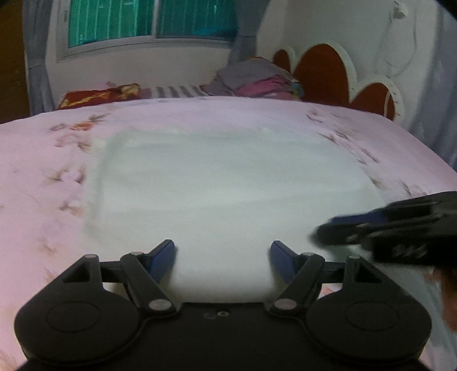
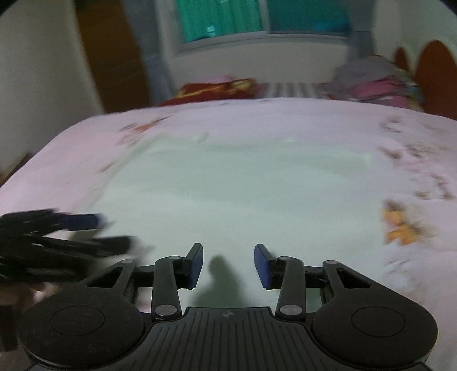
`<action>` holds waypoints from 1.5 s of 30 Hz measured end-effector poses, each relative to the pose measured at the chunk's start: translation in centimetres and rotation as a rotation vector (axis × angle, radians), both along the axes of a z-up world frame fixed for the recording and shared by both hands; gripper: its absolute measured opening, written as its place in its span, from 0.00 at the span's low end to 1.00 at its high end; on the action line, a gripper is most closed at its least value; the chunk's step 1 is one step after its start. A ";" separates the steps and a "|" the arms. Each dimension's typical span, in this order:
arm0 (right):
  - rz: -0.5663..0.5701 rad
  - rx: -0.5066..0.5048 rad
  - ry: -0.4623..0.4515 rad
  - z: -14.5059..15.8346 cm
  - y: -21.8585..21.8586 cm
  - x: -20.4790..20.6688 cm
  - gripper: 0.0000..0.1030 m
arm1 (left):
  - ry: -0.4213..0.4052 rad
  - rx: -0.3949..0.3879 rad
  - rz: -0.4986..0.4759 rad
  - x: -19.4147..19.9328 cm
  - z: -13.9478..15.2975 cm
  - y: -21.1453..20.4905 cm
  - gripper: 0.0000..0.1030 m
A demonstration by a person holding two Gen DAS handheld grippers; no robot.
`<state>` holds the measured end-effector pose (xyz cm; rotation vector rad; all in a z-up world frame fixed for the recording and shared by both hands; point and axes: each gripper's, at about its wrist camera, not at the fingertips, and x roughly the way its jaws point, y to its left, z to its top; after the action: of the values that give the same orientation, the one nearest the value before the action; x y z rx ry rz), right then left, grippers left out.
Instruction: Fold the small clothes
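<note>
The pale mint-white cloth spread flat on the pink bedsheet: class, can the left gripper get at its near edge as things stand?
Probably yes. The left gripper has open jaws over the pale mint-white cloth, nothing between them. The right gripper is off to one side.

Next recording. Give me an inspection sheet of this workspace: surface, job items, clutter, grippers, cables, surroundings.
Surface: pink floral bedsheet on a bed.
Job's things: pale mint-white cloth spread flat, blurred.
Clutter: stack of folded grey and pink clothes, red patterned cushion at the far edge.
Grippers: left hand-held gripper open, over the cloth's near edge; right hand-held gripper open, nothing between its pads.
Cables: nothing seen.
Surroundings: teal-curtained window, red heart-shaped headboard.
</note>
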<state>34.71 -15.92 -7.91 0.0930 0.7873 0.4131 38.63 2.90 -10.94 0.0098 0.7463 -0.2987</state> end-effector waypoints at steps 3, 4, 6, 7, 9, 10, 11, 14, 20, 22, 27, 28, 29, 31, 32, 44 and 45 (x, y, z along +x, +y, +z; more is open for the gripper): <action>0.032 0.000 0.046 -1.0 1.8 -0.9 0.15 | 0.019 0.012 0.014 -0.6 -0.6 -0.4 0.68; 0.027 -0.002 0.058 -1.3 2.0 -1.0 0.12 | 0.017 -0.007 0.022 -0.9 -0.4 -0.3 0.68; 0.019 0.019 0.059 -1.1 2.0 -1.2 0.11 | 0.011 -0.031 0.032 -1.2 -0.1 0.2 0.68; 0.019 0.030 0.057 -0.9 1.9 -1.4 0.10 | 0.018 -0.029 0.035 -1.1 -0.1 0.2 0.68; 0.029 0.035 0.070 -0.7 2.3 -1.5 0.10 | 0.031 -0.013 0.038 -1.5 -0.6 0.3 0.68; 0.037 0.044 0.095 -1.0 2.2 -1.5 0.10 | 0.030 -0.012 0.038 -1.6 -0.7 0.4 0.68; 0.044 0.048 0.107 -1.3 2.2 -1.5 0.10 | 0.030 -0.012 0.038 -1.6 -0.8 0.4 0.68; 0.062 0.024 0.092 -1.5 2.0 -2.0 0.10 | 0.027 0.010 0.047 -1.8 -0.6 0.8 0.68; -0.092 0.006 0.094 -1.1 -3.1 -2.8 0.10 | 0.023 0.022 0.115 -2.8 -0.6 3.9 0.68; -0.163 -0.009 0.093 -1.1 -5.7 -3.3 0.10 | 0.020 0.030 0.132 -3.1 -0.6 4.6 0.68; -0.263 -0.004 0.108 -1.4 -9.7 -4.5 0.10 | 0.021 0.028 0.150 -3.2 -0.5 5.0 0.68; -0.263 0.000 0.109 -1.4 -9.8 -4.6 0.10 | 0.020 0.029 0.156 -3.2 -0.3 4.8 0.68; -0.262 -0.005 0.110 -1.3 -9.6 -4.7 0.10 | 0.016 0.026 0.161 -3.3 -0.1 4.7 0.68; -0.263 -0.026 0.089 -0.6 -9.0 -4.8 0.10 | -0.010 0.019 0.174 -3.7 0.3 4.5 0.72; -0.269 -0.022 0.071 -0.3 -8.9 -5.0 0.10 | -0.017 0.023 0.177 -3.8 0.3 4.5 0.73; -0.290 0.008 0.040 0.1 -9.7 -5.3 0.10 | 0.018 0.012 0.182 -3.3 -0.6 5.3 0.73; -0.277 0.005 0.046 -0.1 -9.4 -5.2 0.10 | 0.019 0.012 0.182 -3.2 -0.6 5.3 0.73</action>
<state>29.53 -25.30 -8.04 0.2143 0.8057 0.1511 35.39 8.16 -11.51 -0.0495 0.7627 -0.1209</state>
